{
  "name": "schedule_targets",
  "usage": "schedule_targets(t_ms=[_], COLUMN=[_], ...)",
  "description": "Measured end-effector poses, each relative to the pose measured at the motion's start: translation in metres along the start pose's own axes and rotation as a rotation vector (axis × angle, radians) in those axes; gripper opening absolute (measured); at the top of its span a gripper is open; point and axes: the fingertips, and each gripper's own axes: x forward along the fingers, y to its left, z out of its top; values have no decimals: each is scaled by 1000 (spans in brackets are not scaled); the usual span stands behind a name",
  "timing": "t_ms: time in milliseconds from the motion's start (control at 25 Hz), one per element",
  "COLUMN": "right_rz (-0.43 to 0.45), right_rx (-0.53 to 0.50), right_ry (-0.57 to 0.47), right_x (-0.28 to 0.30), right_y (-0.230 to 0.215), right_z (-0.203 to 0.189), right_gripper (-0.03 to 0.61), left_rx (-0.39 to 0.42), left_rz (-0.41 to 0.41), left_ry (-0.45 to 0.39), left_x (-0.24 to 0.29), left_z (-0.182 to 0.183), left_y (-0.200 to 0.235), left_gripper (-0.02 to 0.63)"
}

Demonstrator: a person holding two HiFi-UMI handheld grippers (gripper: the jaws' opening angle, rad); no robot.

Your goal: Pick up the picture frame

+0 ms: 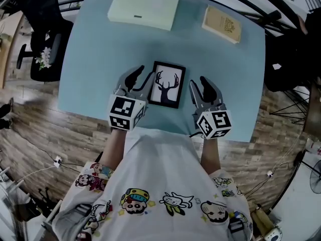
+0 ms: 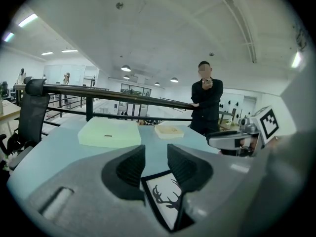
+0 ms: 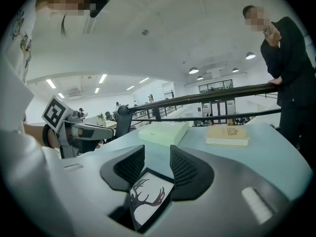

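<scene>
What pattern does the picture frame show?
The picture frame shows a black antlered deer silhouette on white; head view.

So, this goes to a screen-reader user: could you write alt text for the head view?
A black picture frame with an antlered deer silhouette lies flat on a light blue table, flanked by the left gripper and right gripper, both open and holding nothing. A pale green box and a tan book lie near the far edge.

Nothing is legible; print on the tan book (image 1: 221, 24) is too small.
</scene>
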Motion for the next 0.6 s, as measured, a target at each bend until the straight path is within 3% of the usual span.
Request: schedule_targets(t_ms=[600], right_rz=[-52], right_rx=[67], right_ry=[65], right_x=[10], right_y=[-3], right_z=[-35], right_gripper=[160], left_rx=[-35], left_rz=[-51], left_ry=[97], left_x=[20], left_z=[-35], left_y=[5], left_gripper=[134])
